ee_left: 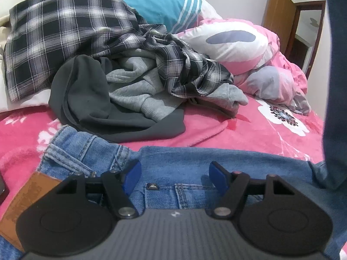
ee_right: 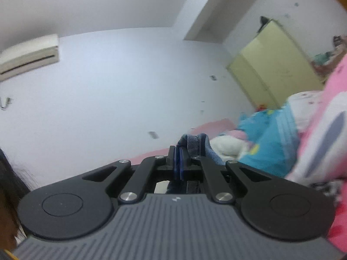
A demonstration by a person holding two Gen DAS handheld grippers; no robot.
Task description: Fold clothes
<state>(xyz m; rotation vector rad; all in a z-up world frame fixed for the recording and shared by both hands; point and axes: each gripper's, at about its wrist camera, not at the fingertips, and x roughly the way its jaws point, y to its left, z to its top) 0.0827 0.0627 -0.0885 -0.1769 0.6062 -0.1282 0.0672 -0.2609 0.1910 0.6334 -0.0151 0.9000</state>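
1. The left hand-held gripper (ee_left: 175,178) hung low over the waistband of the blue jeans (ee_left: 188,166), its blue-padded jaws set wide apart with nothing between them; a rivet and pocket seam showed in the gap
2. The jeans lay across the near edge of the bed, on a pink flowered blanket (ee_left: 249,134), with a tan leather patch (ee_left: 28,197) at the left end of the waistband
3. The right hand-held gripper (ee_right: 179,162) was raised and tilted up toward the wall, its jaws pressed together on a fold of denim (ee_right: 193,146), which bunched up just beyond the tips
4. Just behind the jeans sat a heap of clothes: a dark grey garment (ee_left: 86,99) in front, a light grey sweatshirt (ee_left: 138,86) touching it, and a black-and-white plaid shirt (ee_left: 65,32) draped over both
5. To the right of the heap lay a crumpled pink and white quilt (ee_left: 238,43), and behind the plaid shirt a teal garment with white stripes (ee_left: 164,6)
6. Farthest off, the right view showed a white wall with an air conditioner (ee_right: 30,54) and a pale yellow wardrobe (ee_right: 275,65); the left view showed a brown door (ee_left: 279,17)
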